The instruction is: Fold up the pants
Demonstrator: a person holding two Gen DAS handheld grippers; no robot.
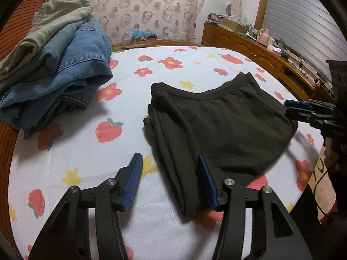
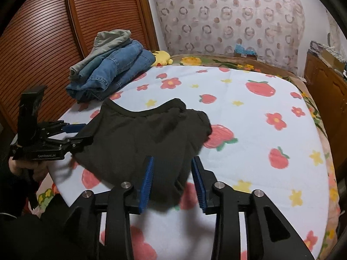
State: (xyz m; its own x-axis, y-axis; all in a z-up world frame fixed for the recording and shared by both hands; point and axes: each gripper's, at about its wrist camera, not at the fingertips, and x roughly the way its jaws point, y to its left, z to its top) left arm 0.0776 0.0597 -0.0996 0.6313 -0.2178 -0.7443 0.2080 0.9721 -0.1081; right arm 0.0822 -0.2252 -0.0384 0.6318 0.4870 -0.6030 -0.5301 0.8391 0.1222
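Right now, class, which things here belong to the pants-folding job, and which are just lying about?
Job:
black pants, folded on the bedsheet
left gripper, jaws open
right gripper, jaws open

Lying about:
pile of jeans
yellow plush toy
wooden sideboard

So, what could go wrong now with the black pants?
1. The pants lie near the bed's front edge, so a pull toward the person may drag them off.
2. Both claws, left and right, are open; closing on only the top layer could undo the fold.
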